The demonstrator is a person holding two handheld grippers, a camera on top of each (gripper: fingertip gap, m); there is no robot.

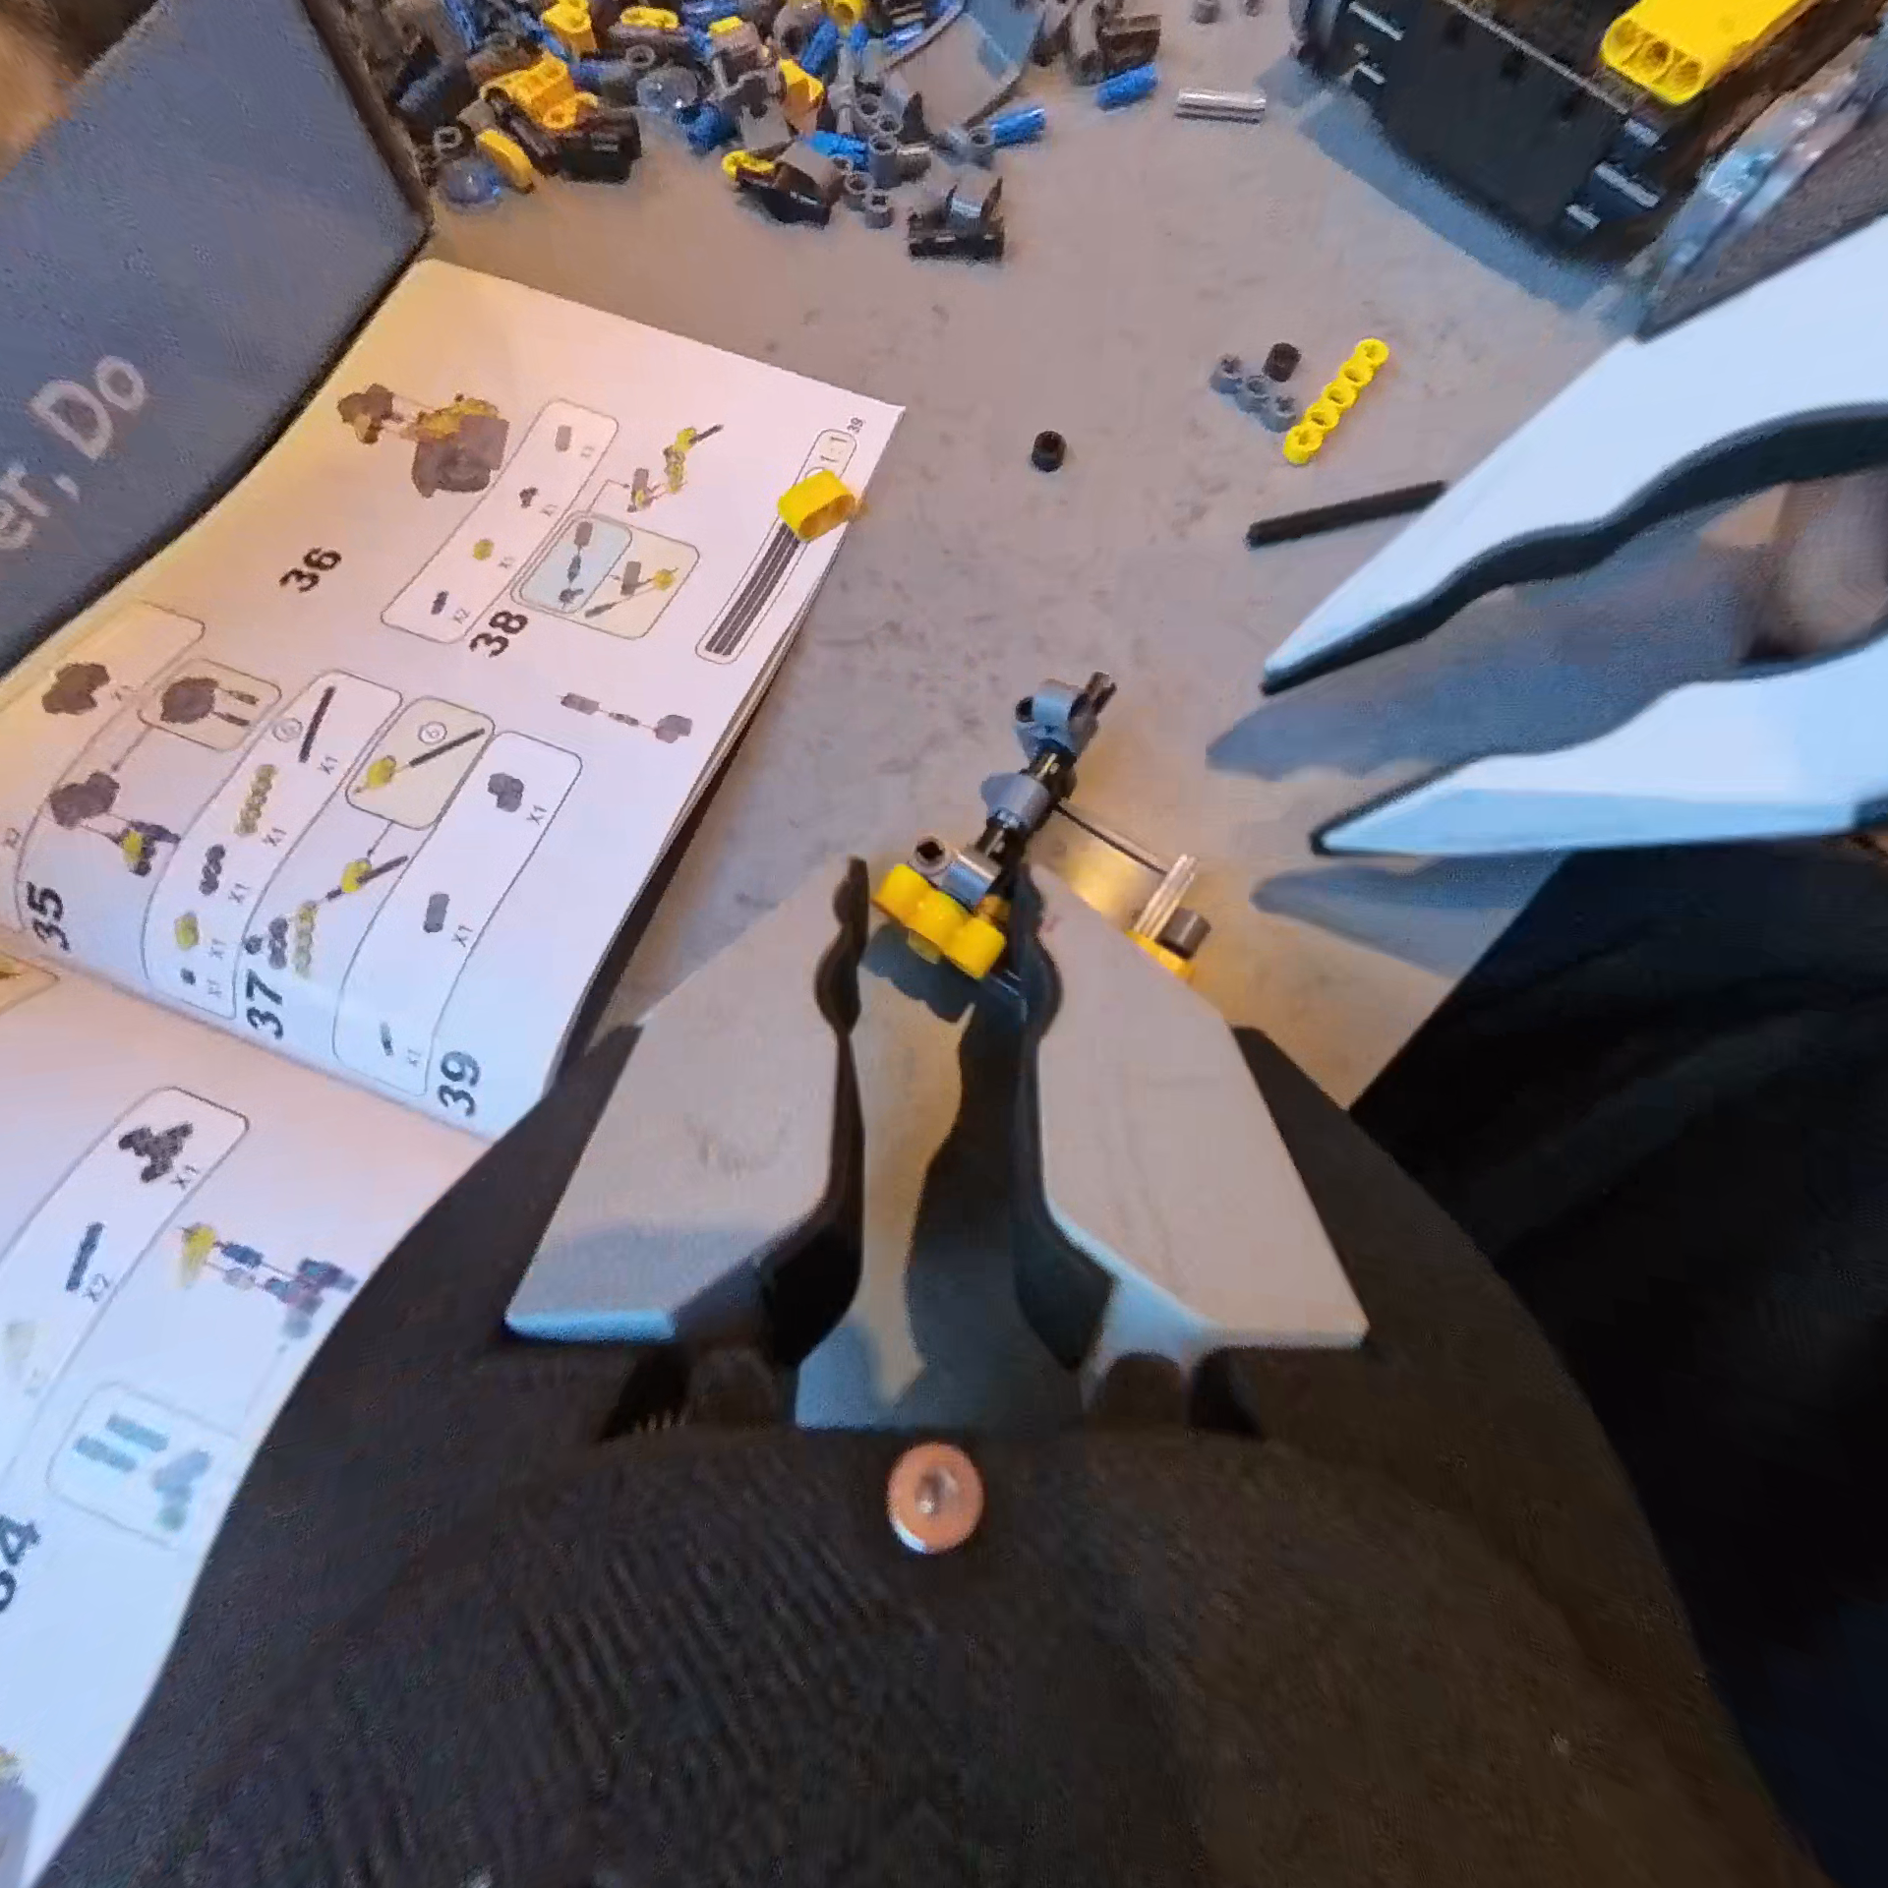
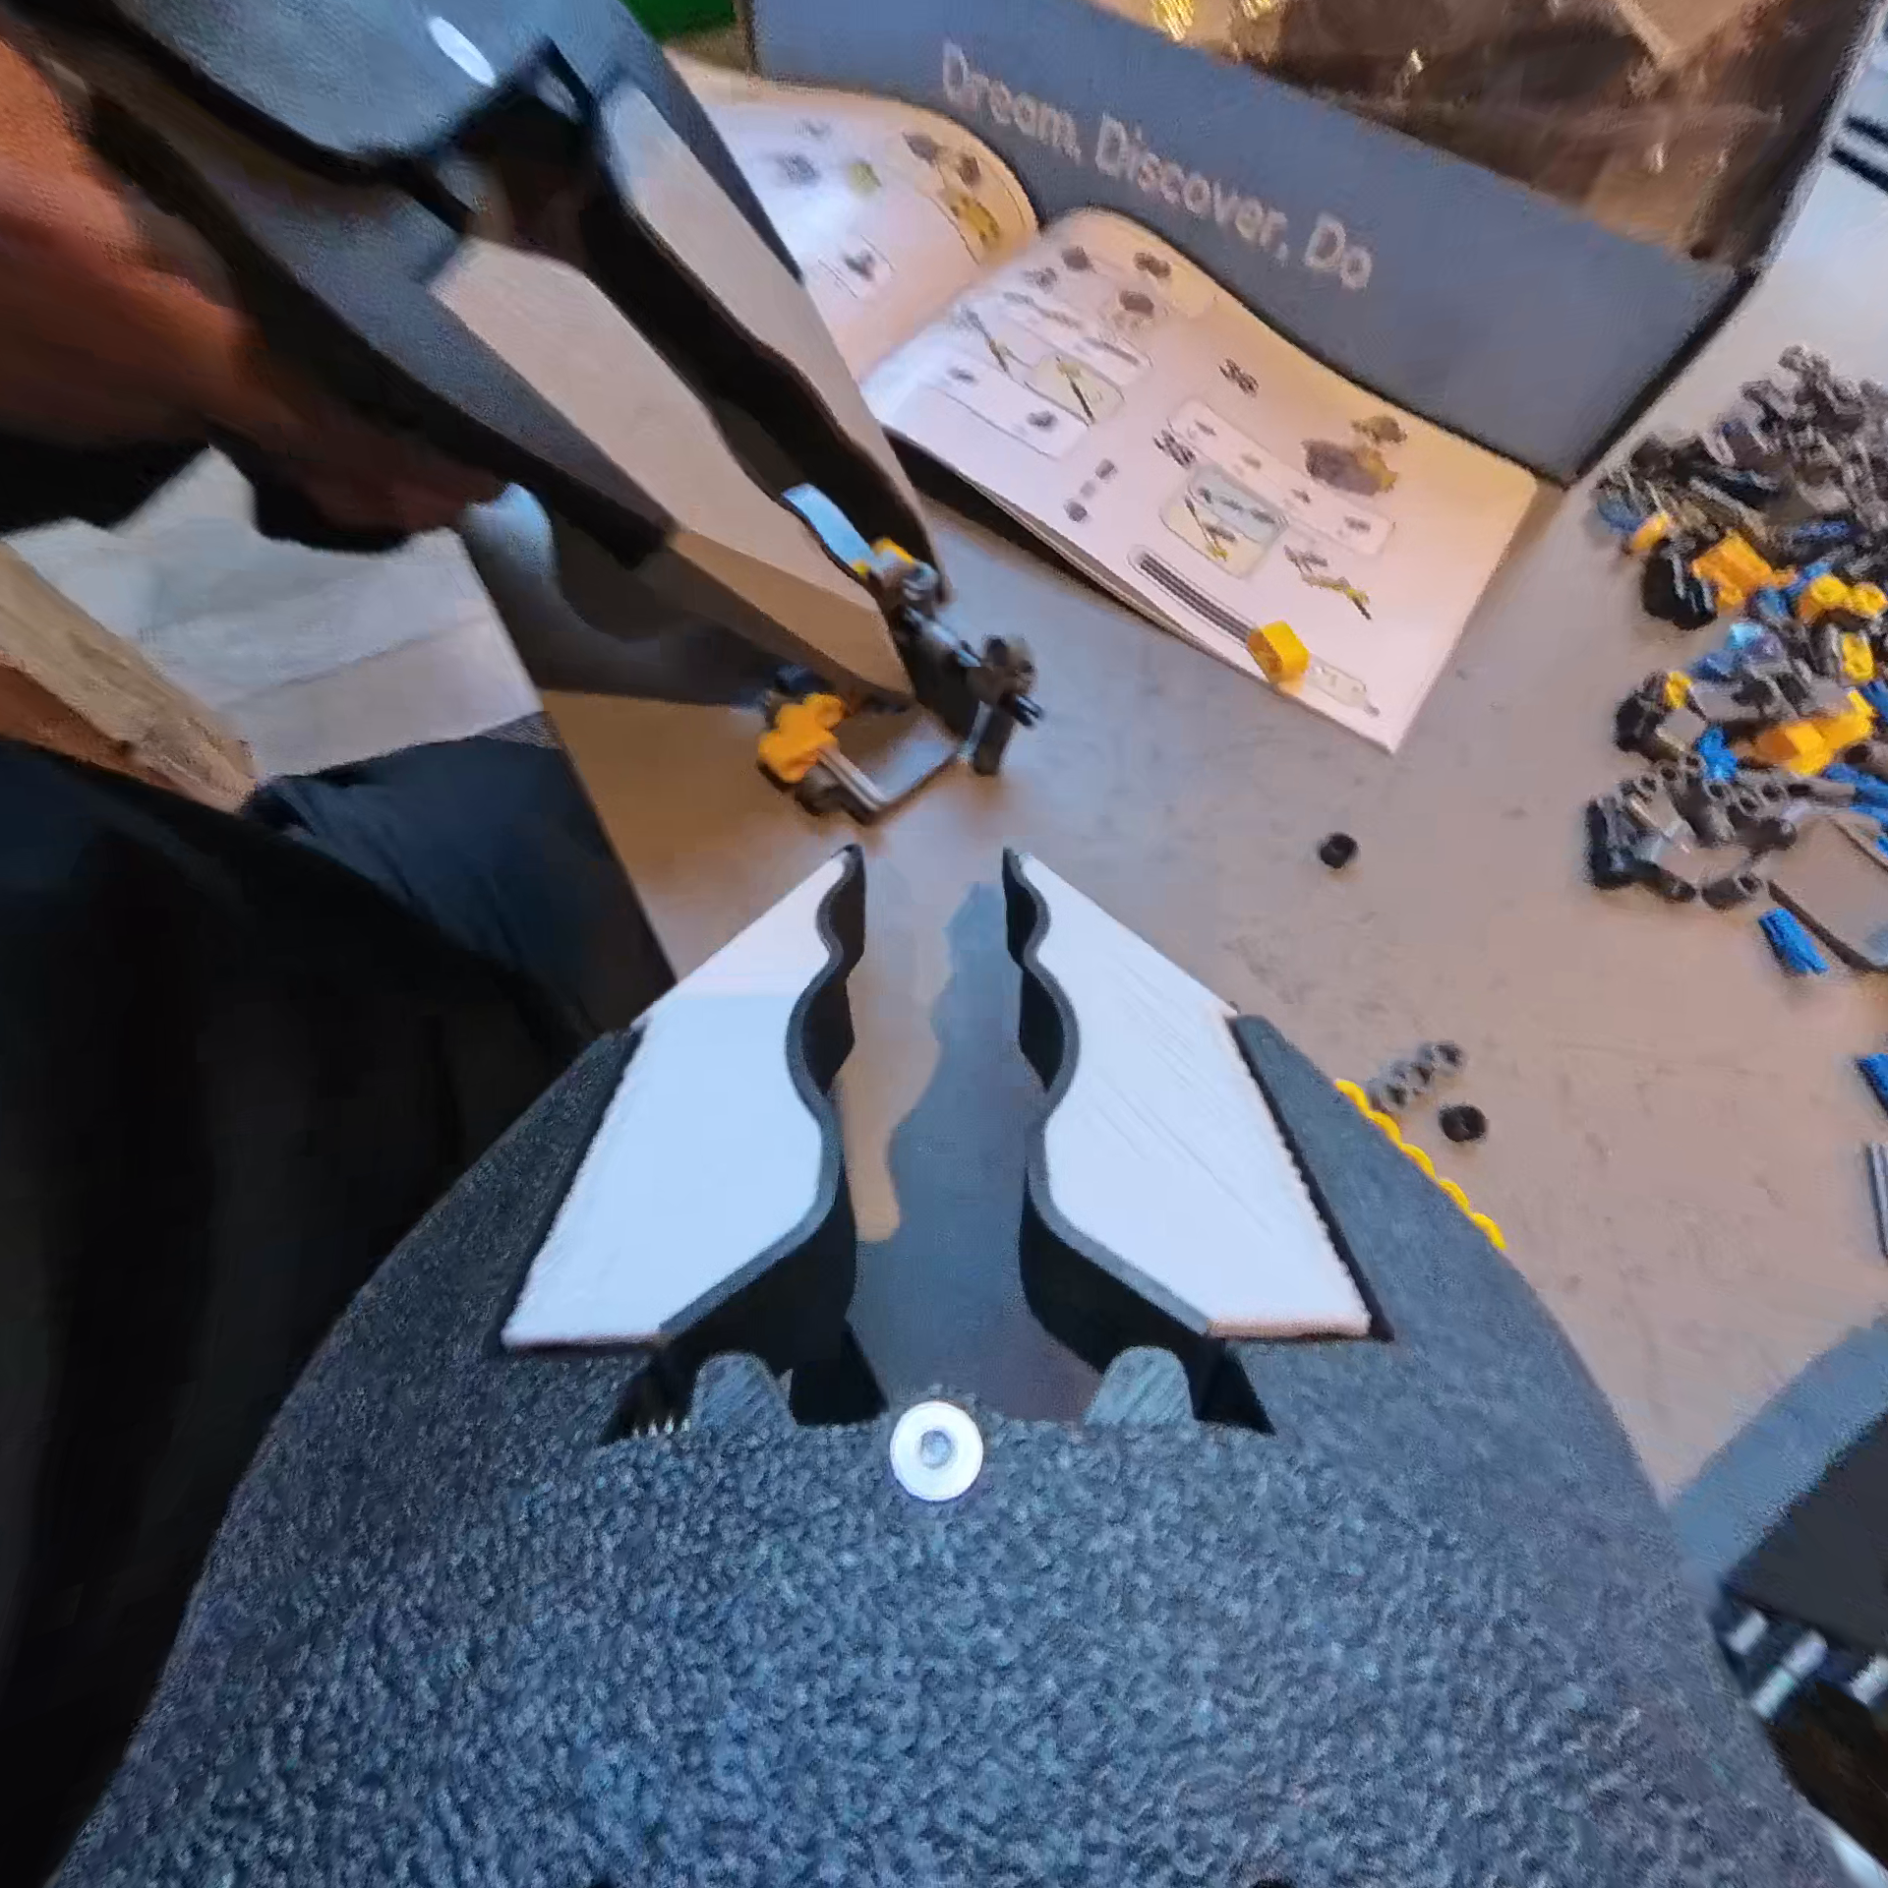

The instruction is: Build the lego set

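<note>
Left wrist view shows the grey table, then an open instruction booklet, then my left tongs pinching a small yellow-and-grey brick assembly. My right tongs hang spread and empty nearby; loose bricks lie unused.

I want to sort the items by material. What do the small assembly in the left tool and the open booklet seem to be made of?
Small assembly, clamped in the left tool: looks like hard moulded plastic, yellow, grey and black, smooth with a slight sheen. Open booklet: printed paper, matte; its pages curve and lift near the fold.
</note>
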